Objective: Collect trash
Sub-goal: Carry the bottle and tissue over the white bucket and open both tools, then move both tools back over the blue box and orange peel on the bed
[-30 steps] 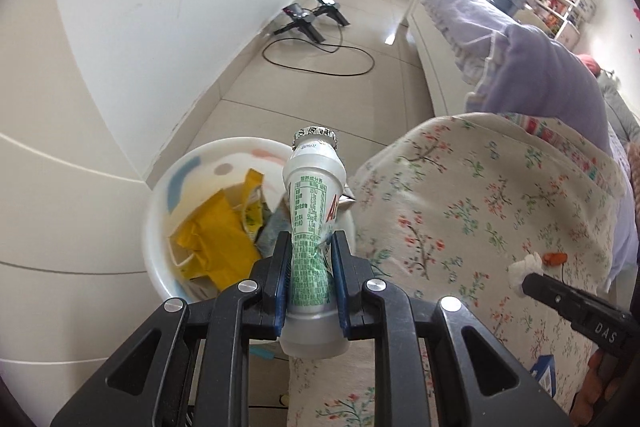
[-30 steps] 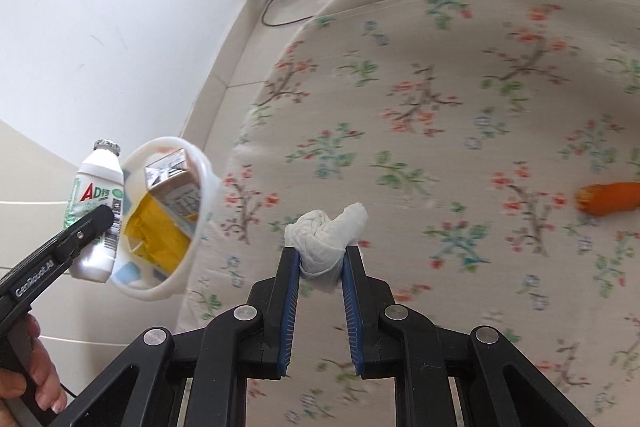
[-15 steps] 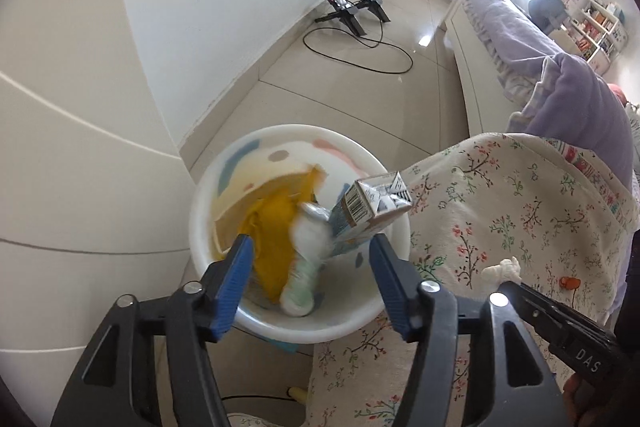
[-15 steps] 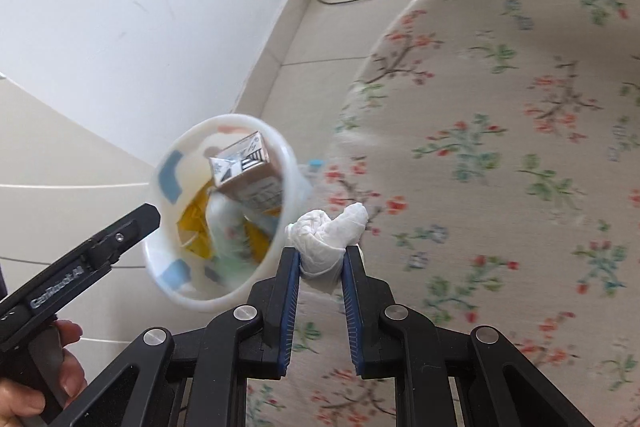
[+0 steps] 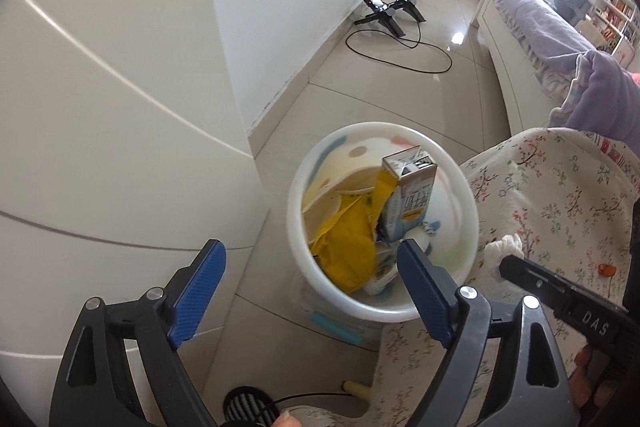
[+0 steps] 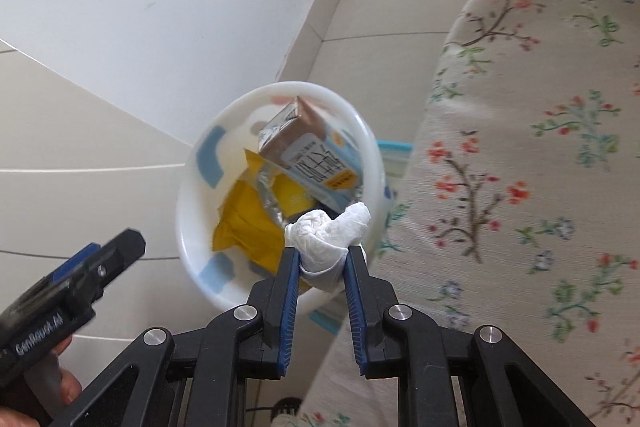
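A white trash bin (image 5: 316,163) (image 6: 188,195) stands on the floor beside the floral bed. It holds a milk carton (image 5: 412,187) (image 6: 316,155), yellow wrappers (image 5: 348,243) (image 6: 248,223) and the white drink bottle (image 5: 380,279), partly hidden. My left gripper (image 5: 312,267) is open and empty, above the bin's near left edge. My right gripper (image 6: 322,253) is shut on a crumpled white tissue (image 6: 328,231) (image 5: 504,247) and holds it over the bin's near rim.
A floral bedspread (image 6: 540,147) (image 5: 560,195) lies right of the bin. A white wall and cabinet (image 5: 120,107) stand to the left. Black stands and a cable (image 5: 396,27) lie on the tiled floor further off. An orange scrap (image 5: 607,269) lies on the bedspread.
My left gripper opened and dropped the bottle into the bin, then drew back left. My right gripper carried the tissue from the bed to above the bin.
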The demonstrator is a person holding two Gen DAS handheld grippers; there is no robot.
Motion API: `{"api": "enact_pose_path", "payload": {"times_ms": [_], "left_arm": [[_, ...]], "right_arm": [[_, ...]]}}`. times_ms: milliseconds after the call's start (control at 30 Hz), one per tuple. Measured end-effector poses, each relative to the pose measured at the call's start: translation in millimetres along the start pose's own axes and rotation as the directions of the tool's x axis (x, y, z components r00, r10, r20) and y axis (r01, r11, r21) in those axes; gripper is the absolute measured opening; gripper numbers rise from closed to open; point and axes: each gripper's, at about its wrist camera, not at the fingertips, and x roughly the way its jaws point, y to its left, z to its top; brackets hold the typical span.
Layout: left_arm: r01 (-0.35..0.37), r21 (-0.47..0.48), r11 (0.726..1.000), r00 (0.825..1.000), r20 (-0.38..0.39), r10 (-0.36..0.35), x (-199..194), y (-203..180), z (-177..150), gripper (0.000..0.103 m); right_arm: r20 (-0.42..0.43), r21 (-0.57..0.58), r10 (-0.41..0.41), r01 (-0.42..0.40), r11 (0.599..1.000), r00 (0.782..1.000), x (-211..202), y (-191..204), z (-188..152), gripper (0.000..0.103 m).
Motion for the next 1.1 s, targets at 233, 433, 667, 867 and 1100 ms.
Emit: {"api": "enact_pose_path", "payload": {"times_ms": [233,433,667,867,1100], "left_arm": [[-0.015,0.004,1.000,1.000,0.002,0.015,-3.2,14.5,-3.2,0.090],[-0.019,0.005,1.000,1.000,-0.002,0.019,-4.7,19.7,-4.9,0.094],[-0.022,0.014,1.000,1.000,0.002,0.022,-7.9,21.3,-7.0,0.096],[-0.010,0.036,0.999,1.000,0.008,0.010,-15.4,15.5,-11.1,0.097],[0.018,0.086,0.996,1.000,0.001,-0.018,-24.9,3.5,-21.3,0.097]], "right_arm": [[0.023,-0.009,0.033,-0.033,0.999,0.999,13.1,9.2,3.3,0.033],[0.082,-0.023,0.065,-0.063,0.998,0.995,2.9,19.7,6.8,0.071],[0.097,-0.032,0.023,-0.020,0.999,0.995,-13.7,20.2,3.9,0.071],[0.104,-0.018,-0.028,0.031,0.999,0.994,-35.3,10.8,-3.5,0.073],[0.115,-0.015,-0.091,0.093,0.996,0.989,-66.3,-3.4,-14.7,0.076]]}}
